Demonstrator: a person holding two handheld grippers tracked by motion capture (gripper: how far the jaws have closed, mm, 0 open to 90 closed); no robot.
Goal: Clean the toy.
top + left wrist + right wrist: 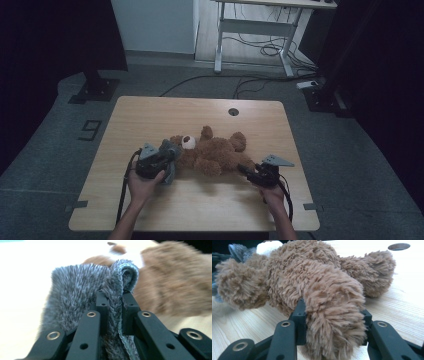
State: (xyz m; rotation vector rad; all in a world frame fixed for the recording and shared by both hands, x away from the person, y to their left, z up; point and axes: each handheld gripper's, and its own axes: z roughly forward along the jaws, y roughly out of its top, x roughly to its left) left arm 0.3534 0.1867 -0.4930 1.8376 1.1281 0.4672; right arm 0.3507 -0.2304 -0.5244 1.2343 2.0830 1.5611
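Dim overhead; tongs cams glary, blurred.

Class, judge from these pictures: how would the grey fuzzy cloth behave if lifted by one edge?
Probably floppy: the grey cloth folds limply over the left gripper, whose jaws pinch its edge. Likely light. Its fuzzy pile suggests little slipping.

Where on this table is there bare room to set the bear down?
Free: the far strip of the table beside the round hole, and the near edge between the forearms. Crowded: the middle, where the teddy bear, grey cloth, left tool and right tool meet.
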